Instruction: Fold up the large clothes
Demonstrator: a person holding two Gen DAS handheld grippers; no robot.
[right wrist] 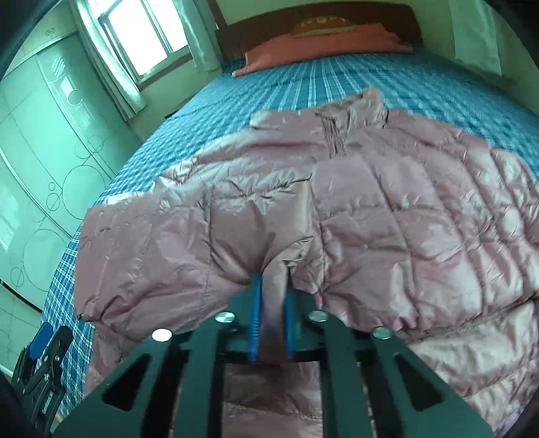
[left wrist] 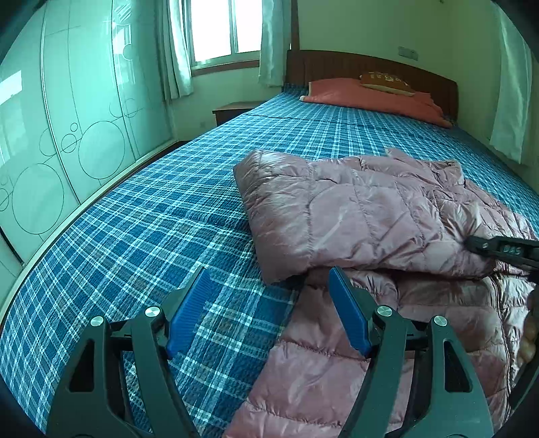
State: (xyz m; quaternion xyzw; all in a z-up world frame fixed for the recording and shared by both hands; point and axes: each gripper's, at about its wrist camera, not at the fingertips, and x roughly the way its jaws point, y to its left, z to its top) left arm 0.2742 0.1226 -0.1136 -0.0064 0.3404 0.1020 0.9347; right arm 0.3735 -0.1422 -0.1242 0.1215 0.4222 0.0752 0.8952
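Right wrist view: right gripper (right wrist: 272,286) clamped on a fold of the pink puffer jacket (right wrist: 337,209). Left gripper (left wrist: 269,310) jaws wide, nothing between, over jacket's near-left edge. Jacket lies on plaid bed (left wrist: 151,209); pillow (left wrist: 370,97) far.

Daylight enters through the white-framed window (left wrist: 222,30), blown out to plain white in both views. A green cast tints the pale walls and the glossy wardrobe doors (left wrist: 67,111), which carry soft reflections. The shiny pink quilted jacket (right wrist: 337,219) glints. Fisheye bending and dark vignetting mark every corner; the right wrist view is slightly motion-blurred.
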